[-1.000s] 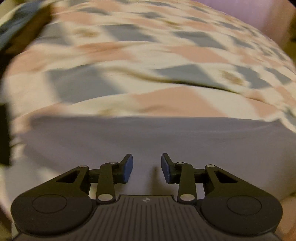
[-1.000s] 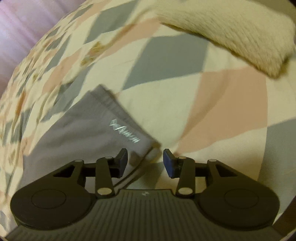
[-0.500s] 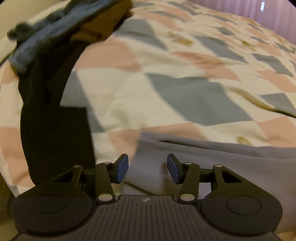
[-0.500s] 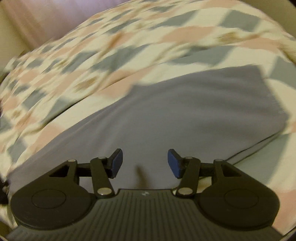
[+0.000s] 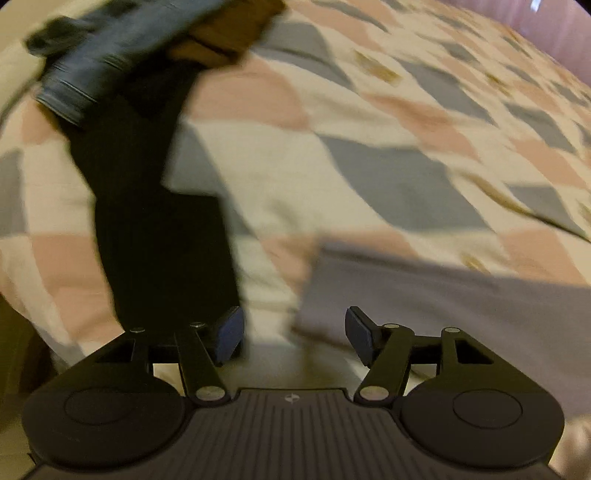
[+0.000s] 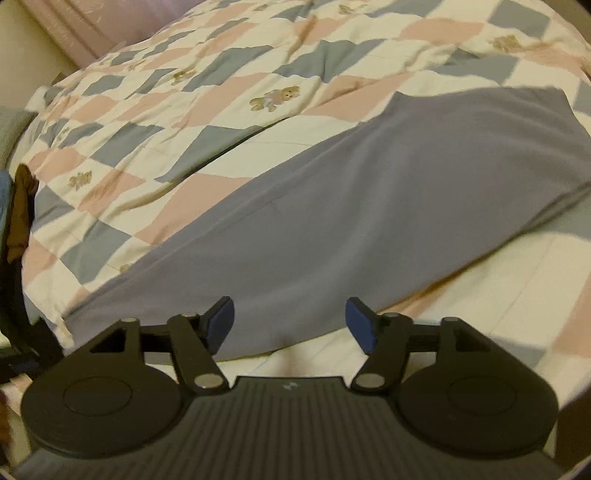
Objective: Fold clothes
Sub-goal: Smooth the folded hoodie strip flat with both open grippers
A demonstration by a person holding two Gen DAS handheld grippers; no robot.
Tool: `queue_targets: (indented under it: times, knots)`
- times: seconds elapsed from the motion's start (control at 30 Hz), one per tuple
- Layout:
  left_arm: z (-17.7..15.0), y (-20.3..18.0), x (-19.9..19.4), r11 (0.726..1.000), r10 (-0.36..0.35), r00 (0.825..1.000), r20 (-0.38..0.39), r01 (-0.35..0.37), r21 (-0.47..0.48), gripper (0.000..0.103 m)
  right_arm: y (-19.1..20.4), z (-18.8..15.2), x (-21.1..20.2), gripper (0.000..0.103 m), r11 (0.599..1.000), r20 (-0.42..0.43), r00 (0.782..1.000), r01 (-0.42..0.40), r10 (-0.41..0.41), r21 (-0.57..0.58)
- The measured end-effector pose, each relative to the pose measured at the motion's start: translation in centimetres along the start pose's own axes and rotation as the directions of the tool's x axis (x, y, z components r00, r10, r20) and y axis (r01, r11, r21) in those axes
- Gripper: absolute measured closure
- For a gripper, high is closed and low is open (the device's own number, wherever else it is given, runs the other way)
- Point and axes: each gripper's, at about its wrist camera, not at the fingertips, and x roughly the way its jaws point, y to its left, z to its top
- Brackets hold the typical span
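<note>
A grey garment (image 6: 351,206) lies flat in a long band on the checkered bedspread (image 6: 177,122). In the left wrist view its left end (image 5: 443,295) lies just ahead and right of my left gripper (image 5: 293,336), which is open and empty near the garment's corner. My right gripper (image 6: 290,326) is open and empty, hovering at the garment's near edge around its middle.
A black garment (image 5: 147,221) hangs over the bed's left edge, with a pile of blue and brown clothes (image 5: 140,48) beyond it. The same pile shows at the far left of the right wrist view (image 6: 18,214). A pink curtain (image 6: 92,29) stands behind the bed.
My left gripper swung left from the garment's middle to its left end and opened wider. My right gripper moved from the logo end to the near edge and opened wider.
</note>
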Motion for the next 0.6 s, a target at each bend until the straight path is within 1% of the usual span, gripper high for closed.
queue_targets:
  times: [0.07, 0.13, 0.17, 0.23, 0.27, 0.37, 0.4, 0.47, 0.53, 0.6]
  knots:
    - [-1.0, -1.7, 0.0, 0.998, -0.058, 0.997, -0.056, 0.06, 0.02, 0.039, 0.5, -0.1, -0.8, 0.037, 1.0, 0.013, 1.0, -0.009, 0.009, 0.029]
    - [-1.8, -2.9, 0.0, 0.995, -0.101, 0.989, -0.107, 0.102, 0.004, 0.038, 1.0, -0.5, -1.8, 0.036, 0.999, 0.036, 0.999, -0.018, 0.017, 0.037]
    - [-2.1, -3.5, -0.1, 0.994, -0.109, 0.986, -0.128, 0.109, -0.007, 0.036, 1.1, -0.8, -2.4, 0.033, 0.999, 0.044, 0.999, -0.017, 0.016, 0.037]
    - [-2.5, -4.7, -0.6, 0.995, -0.098, 0.983, -0.154, 0.099, -0.001, 0.033, 1.3, -1.3, -3.3, 0.032, 0.999, 0.046, 0.999, -0.002, 0.0, 0.036]
    - [-2.7, -5.3, -1.0, 0.996, -0.089, 0.983, -0.158, 0.092, 0.011, 0.032, 1.3, -1.5, -3.7, 0.032, 0.999, 0.045, 0.999, 0.005, -0.006, 0.041]
    - [-2.3, -6.7, -2.8, 0.994, -0.058, 0.99, -0.129, 0.07, 0.086, 0.021, 1.0, -1.8, -4.8, 0.031, 0.998, 0.051, 0.999, 0.009, -0.013, 0.06]
    - [-2.2, -7.0, -3.4, 0.992, -0.056, 0.992, -0.116, 0.068, 0.103, 0.02, 1.0, -1.9, -5.1, 0.029, 0.998, 0.059, 0.998, 0.011, -0.015, 0.063]
    - [-2.0, -7.6, -4.4, 0.989, -0.057, 0.994, -0.091, 0.068, 0.132, 0.018, 0.9, -1.9, -5.6, 0.028, 0.998, 0.071, 0.997, 0.015, -0.019, 0.063]
    - [-1.9, -7.9, -4.9, 0.987, -0.072, 0.994, -0.087, 0.084, 0.137, 0.018, 1.0, -2.0, -5.8, 0.028, 0.998, 0.076, 0.997, 0.012, -0.016, 0.055]
    - [-1.8, -8.1, -4.8, 0.986, -0.073, 0.993, -0.091, 0.085, 0.14, 0.018, 0.9, -1.9, -5.8, 0.028, 0.999, 0.076, 0.997, 0.009, -0.012, 0.046]
